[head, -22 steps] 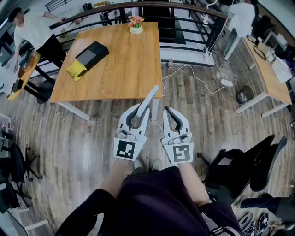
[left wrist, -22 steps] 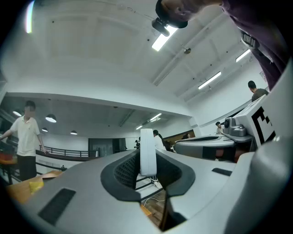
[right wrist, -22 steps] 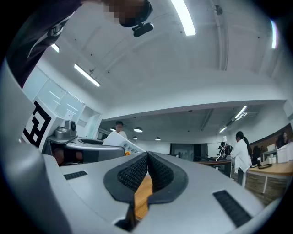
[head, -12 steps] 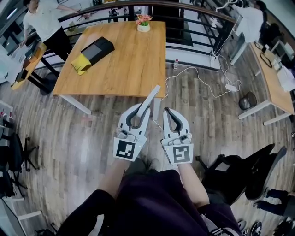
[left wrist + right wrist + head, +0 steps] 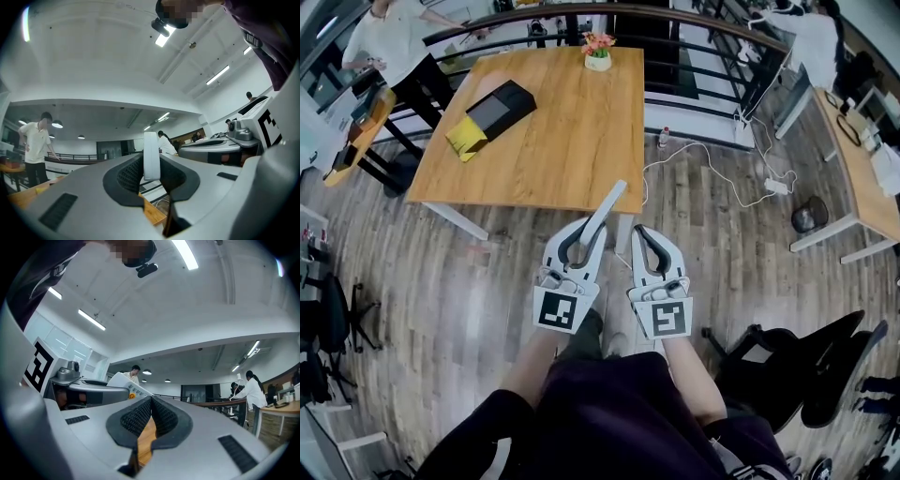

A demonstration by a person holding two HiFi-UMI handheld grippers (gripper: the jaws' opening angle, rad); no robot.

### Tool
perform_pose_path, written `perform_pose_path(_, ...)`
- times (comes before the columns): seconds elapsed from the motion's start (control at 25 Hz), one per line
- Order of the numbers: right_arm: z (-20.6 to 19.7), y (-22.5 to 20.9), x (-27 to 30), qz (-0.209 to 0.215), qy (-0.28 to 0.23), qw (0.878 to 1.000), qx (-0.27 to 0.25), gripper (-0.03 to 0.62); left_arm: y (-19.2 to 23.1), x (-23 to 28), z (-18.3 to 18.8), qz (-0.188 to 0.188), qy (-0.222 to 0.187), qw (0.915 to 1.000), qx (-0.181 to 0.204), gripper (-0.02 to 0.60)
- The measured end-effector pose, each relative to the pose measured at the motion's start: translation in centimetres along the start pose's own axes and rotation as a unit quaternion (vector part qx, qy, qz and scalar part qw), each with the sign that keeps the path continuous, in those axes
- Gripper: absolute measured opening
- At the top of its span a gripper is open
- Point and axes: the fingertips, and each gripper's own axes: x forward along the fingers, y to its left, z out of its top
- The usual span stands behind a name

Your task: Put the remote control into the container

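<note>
Within left claw [image 5: 584,228], remote [image 5: 607,206] unchanged

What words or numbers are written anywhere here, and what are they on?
No words or numbers can be read in these pictures.
Remote control: tiny marks by its buttons, too small to read.
Marker cubes: black and white square patterns only, no letters.

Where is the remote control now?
The remote control is clamped between the jaws of the left gripper, centre of the head view, beside the right gripper, its free end toward the wooden table.
</note>
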Motion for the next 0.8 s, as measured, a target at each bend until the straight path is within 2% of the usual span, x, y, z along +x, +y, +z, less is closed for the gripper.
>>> perform_pose_path(0.24, -2.7, -0.3, 5.7, -0.003, 0.011, 1.000, 0.010, 0.018, 4.4, 3.3, -2.1, -0.004, 0.002, 1.0000, -0.004, 0.081)
perform_pose_path(0.48, -5.6, -0.4, 11.2, -0.004, 0.024, 0.999, 0.023, 0.018, 8.9, 6.0, -5.1, 0.003, 0.017, 0.9994, -0.029, 0.081)
perform_pose_path(0.52, -6.1, -0.5, 12.0, -0.004, 0.026, 0.999, 0.025, 0.018, 9.6, 6.5, -5.6, -0.001, 0.022, 0.9996, -0.018, 0.081)
perform_pose_path(0.64, -7.5, -0.5, 14.4, 0.000, 0.036, 0.999, 0.028, 0.018, 11.2, 7.6, -7.5, -0.041, 0.063, 0.9936, 0.085, 0.083)
perform_pose_path(0.68, -7.9, -0.4, 15.2, 0.001, 0.037, 0.999, 0.028, 0.018, 11.9, 8.0, -8.0, -0.046, 0.070, 0.9918, 0.097, 0.081)
perform_pose_path(0.8, -9.3, 0.0, 17.5, 0.003, 0.044, 0.999, 0.028, 0.018, 14.2, 8.5, -9.5, -0.042, 0.076, 0.9923, 0.089, 0.081)
